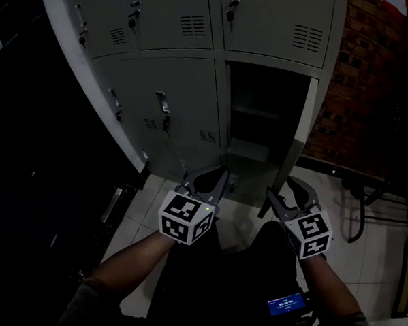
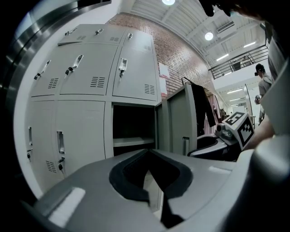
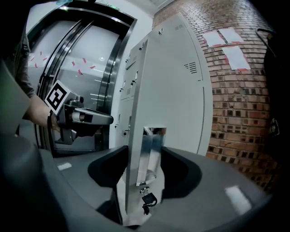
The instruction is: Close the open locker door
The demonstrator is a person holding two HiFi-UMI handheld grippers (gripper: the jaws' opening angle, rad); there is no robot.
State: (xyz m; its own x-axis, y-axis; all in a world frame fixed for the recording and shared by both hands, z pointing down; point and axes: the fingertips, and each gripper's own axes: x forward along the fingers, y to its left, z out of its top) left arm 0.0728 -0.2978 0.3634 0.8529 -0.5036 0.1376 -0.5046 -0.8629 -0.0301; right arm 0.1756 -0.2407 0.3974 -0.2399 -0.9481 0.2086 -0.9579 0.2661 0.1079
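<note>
The grey locker bank (image 1: 160, 88) has one open compartment (image 1: 261, 107) at its lower right, with a shelf inside (image 2: 133, 124). The compartment's door (image 1: 297, 143) swings out towards me and shows edge-on in the head view. In the right gripper view the door (image 3: 167, 90) runs between the jaws. My right gripper (image 3: 142, 167) is closed on its edge at the chrome handle (image 3: 152, 154), just above a small padlock (image 3: 147, 199). My left gripper (image 1: 220, 172) hangs shut and empty in front of the lockers, left of the door (image 2: 181, 118).
A brick wall (image 1: 357, 99) stands right of the lockers. A black metal frame (image 1: 365, 208) sits on the tiled floor at the right. Steel lift doors (image 3: 81, 68) show behind the left gripper. A person (image 2: 263, 81) stands far off at the right.
</note>
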